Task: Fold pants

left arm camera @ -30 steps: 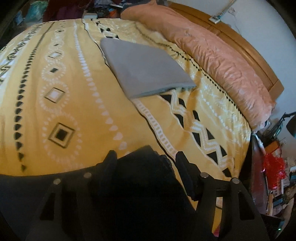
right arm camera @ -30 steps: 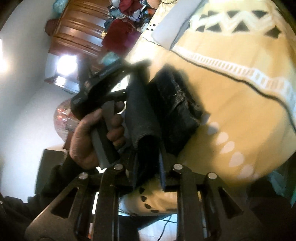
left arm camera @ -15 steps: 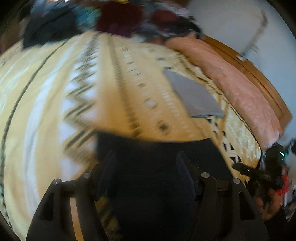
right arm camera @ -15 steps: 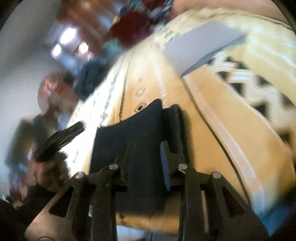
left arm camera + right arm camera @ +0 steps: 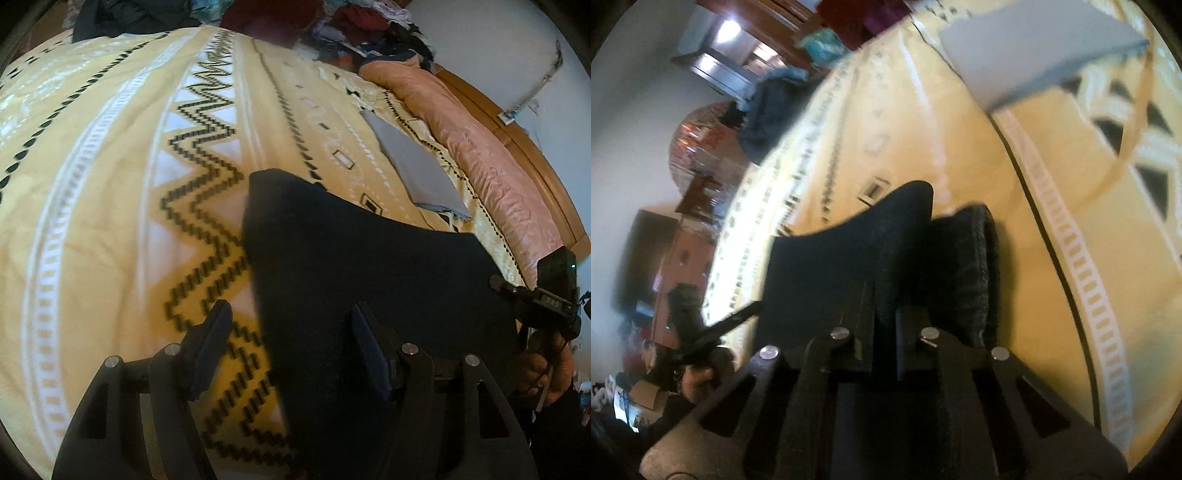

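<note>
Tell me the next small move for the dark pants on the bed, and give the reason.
Probably open the right gripper and draw it back. The dark pants look already laid as a folded block on the yellow bedspread; the left gripper is open with only the cloth's edge between its fingers, while the right one is shut on the fold's edge.

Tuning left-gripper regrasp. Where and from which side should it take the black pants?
Take the black pants at the near left edge, roughly level with the left gripper. Come in low from the left, across the yellow bedspread: that edge is exposed and lies flat. The left gripper is open; the right gripper already pinches the opposite end, by the thick hem.
</note>
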`<state>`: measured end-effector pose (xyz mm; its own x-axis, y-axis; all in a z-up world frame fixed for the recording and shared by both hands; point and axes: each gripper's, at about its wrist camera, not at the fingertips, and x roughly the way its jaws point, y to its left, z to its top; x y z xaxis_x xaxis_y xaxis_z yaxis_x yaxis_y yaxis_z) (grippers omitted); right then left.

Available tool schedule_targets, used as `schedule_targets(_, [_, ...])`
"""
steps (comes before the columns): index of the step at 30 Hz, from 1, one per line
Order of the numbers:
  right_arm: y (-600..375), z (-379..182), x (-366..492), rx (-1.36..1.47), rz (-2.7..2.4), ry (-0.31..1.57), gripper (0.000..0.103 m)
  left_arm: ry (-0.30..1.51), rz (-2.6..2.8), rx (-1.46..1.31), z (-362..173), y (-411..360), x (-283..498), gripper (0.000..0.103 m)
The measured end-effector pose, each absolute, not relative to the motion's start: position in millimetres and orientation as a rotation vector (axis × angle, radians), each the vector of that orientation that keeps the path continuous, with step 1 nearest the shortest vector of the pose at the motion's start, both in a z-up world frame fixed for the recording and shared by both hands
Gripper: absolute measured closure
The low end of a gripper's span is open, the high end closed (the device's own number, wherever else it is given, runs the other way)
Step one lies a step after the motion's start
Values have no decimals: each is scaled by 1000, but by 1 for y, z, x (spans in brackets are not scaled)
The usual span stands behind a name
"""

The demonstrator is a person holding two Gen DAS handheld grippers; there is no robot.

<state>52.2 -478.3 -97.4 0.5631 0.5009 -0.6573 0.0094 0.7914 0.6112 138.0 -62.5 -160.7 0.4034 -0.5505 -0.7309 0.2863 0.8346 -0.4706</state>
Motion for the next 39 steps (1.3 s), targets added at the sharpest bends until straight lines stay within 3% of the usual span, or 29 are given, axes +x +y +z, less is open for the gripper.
schedule_targets(5, [-503,-113,47,657,252,932,95,1045,-540,-272,-171,-68,139,35])
schedule_targets(10, [-508,-136,44,676,248,977,86,1056,-549,-279,-166,-66,137,35])
schedule_targets(12, [-509,-124,38,634,220,959,70,1055,-584,-291,-160,-63,133,35])
schedule_targets(14, [-516,-118,31,654,203,931,26,1064,-619,-326,-159,-59,131,34])
schedule_targets(15, [-520,-122,30,691,210,937,25,1081,-637,-342,-162,-58,133,34])
schedule_targets(17, [-522,-134,33,739,236,981,27,1114,-641,-332,-171,-61,135,34])
schedule_targets(20, [-516,-156,43,786,302,1062,42,1120,-646,-349,-180,-64,140,34])
schedule_targets(25, [-514,-169,53,851,390,1076,43,1109,-652,-460,-187,-65,159,35])
schedule_targets(27, [-510,-174,56,864,422,1081,43,1117,-690,-475,-190,-77,163,42])
schedule_targets(29, [-505,-176,57,861,438,1094,44,1116,-690,-419,-190,-92,163,61])
schedule_targets(31, [-503,-174,58,841,437,1110,53,1085,-697,-437,-183,-94,163,76])
schedule_targets(32, [-502,-174,56,854,437,1115,62,1067,-705,-454,-178,-91,162,77])
schedule_targets(34, [-498,-167,50,877,453,1089,70,1028,-723,-465,-165,-82,157,78])
schedule_targets(39, [-476,-123,45,890,509,990,72,1027,-722,-479,-138,-55,159,78])
